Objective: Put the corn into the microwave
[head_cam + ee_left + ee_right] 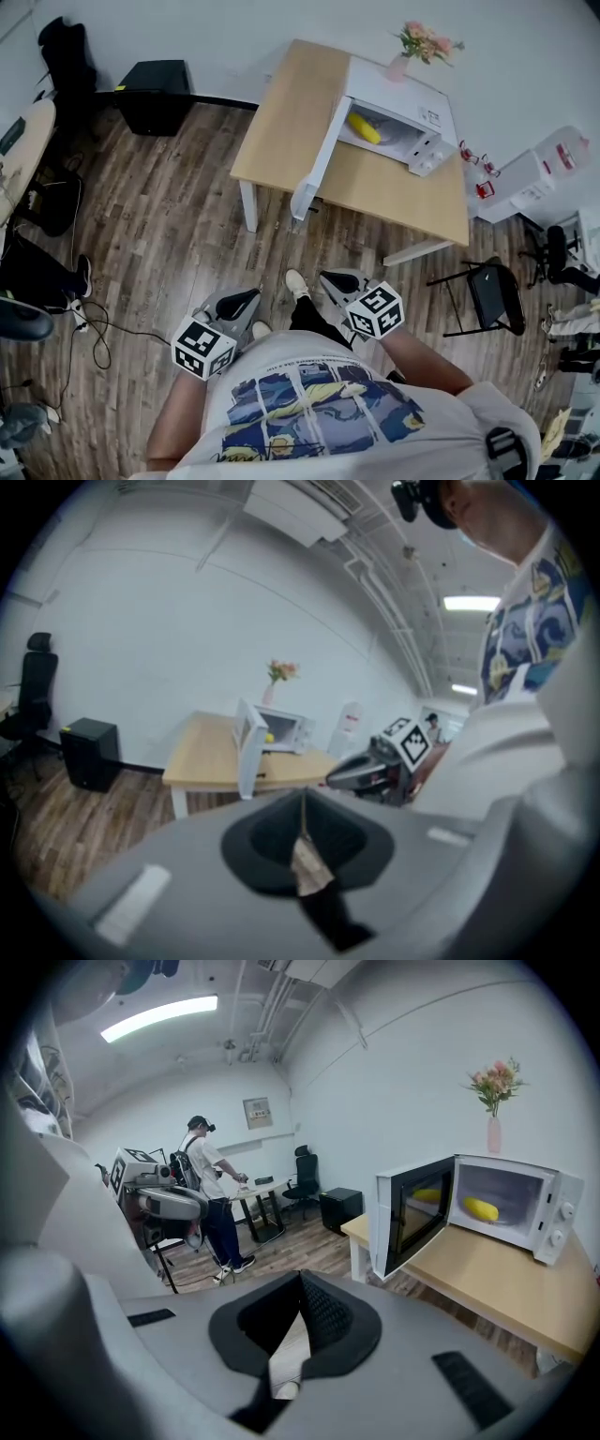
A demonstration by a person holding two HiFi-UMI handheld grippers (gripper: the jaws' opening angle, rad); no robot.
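The yellow corn [364, 128] lies inside the white microwave [419, 110], whose door [314, 171] hangs wide open toward me. The right gripper view shows the same corn [481, 1209] on the microwave [555, 1211] floor behind the open door [412, 1221]. Both grippers are held low in front of my body, well back from the table. My left gripper [251, 295] is shut with nothing in it. The right gripper [330, 277] is also shut and empty. In the left gripper view the jaws [302, 797] meet, and the microwave [298, 728] is far off.
The microwave stands on a wooden table [281, 112] beside a vase of pink flowers [424, 42]. A black cabinet [155, 94] is against the wall at left, a folding chair [492, 295] stands right of the table, and cables [94, 328] lie on the floor. Another person [211, 1194] stands far off.
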